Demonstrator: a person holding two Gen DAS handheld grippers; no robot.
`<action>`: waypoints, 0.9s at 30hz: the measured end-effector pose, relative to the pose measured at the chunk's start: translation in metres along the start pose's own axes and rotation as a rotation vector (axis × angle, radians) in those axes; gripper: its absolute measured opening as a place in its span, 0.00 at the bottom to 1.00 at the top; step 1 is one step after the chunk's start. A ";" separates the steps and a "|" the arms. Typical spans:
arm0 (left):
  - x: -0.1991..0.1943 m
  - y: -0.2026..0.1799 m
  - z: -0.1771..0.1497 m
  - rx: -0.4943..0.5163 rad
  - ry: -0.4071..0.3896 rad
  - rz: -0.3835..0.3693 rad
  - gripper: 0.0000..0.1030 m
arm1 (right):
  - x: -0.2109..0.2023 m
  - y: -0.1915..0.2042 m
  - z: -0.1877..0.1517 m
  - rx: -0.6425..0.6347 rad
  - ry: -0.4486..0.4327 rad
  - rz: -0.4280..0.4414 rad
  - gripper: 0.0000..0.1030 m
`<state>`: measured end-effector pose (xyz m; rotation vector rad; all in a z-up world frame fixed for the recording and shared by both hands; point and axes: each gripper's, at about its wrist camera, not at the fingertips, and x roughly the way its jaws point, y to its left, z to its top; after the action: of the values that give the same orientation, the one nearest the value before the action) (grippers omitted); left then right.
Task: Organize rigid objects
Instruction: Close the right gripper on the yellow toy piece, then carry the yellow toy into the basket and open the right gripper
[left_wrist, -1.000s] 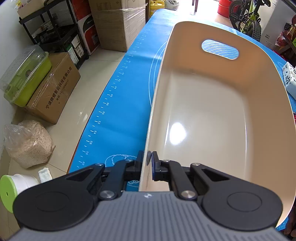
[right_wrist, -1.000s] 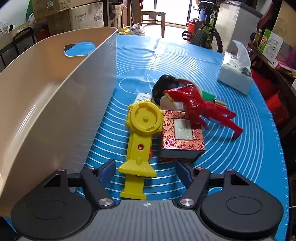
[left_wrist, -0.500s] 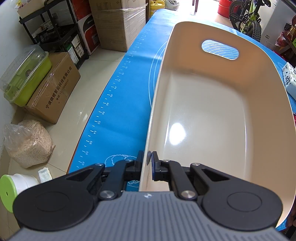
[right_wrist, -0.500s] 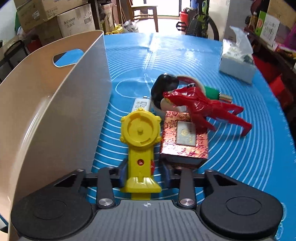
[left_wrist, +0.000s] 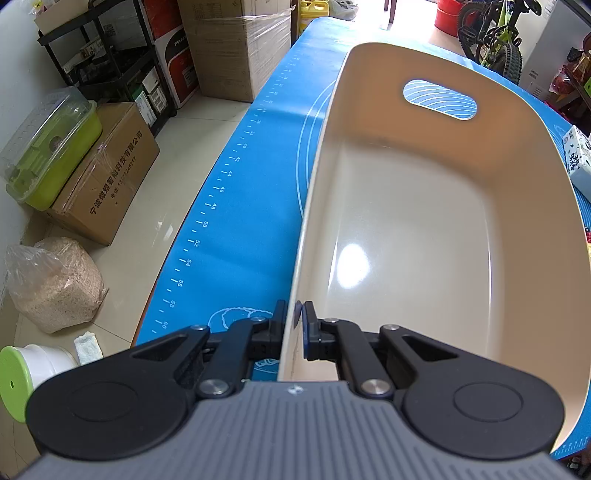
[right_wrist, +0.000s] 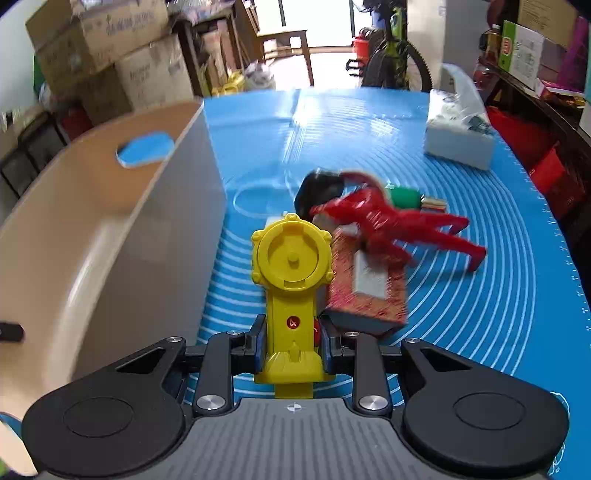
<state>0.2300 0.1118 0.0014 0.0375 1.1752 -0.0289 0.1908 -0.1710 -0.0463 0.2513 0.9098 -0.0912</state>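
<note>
Your right gripper (right_wrist: 291, 343) has just been closing, and its jaws now clamp the handle of the yellow toy launcher (right_wrist: 291, 280). The launcher's round head points away from you and its foot sits between the pads. Your left gripper (left_wrist: 294, 325) has its jaws pinched together on the near rim of the beige bin (left_wrist: 424, 229), one finger outside the wall, one inside.

Just right of the launcher, touching or nearly so, lies a red patterned box (right_wrist: 369, 291). A red figure (right_wrist: 391, 221) sprawls over the box's far end, with a black rounded object (right_wrist: 321, 188) and a green piece (right_wrist: 406, 197) beyond it; blur hides their detail. The bin's side wall stands close on the launcher's left.

A tissue pack (right_wrist: 458, 138) sits far right, well apart from the toys. All rest on a table under a blue mat (right_wrist: 480, 314) with white rings. Around it: stacked cardboard boxes (left_wrist: 236, 48), a shelf rack, a bicycle (left_wrist: 495, 40), a pale tiled floor.
</note>
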 end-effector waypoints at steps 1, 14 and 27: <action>0.000 0.000 0.000 0.000 0.000 0.000 0.09 | -0.005 -0.001 0.001 0.002 -0.015 0.001 0.35; 0.000 0.001 0.000 -0.001 0.003 -0.001 0.09 | -0.061 0.022 0.037 -0.032 -0.192 0.041 0.35; 0.000 0.000 0.000 0.003 0.003 0.009 0.09 | -0.067 0.111 0.069 -0.247 -0.254 0.149 0.35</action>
<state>0.2303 0.1116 0.0011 0.0454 1.1779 -0.0228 0.2233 -0.0830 0.0671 0.0745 0.6401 0.1250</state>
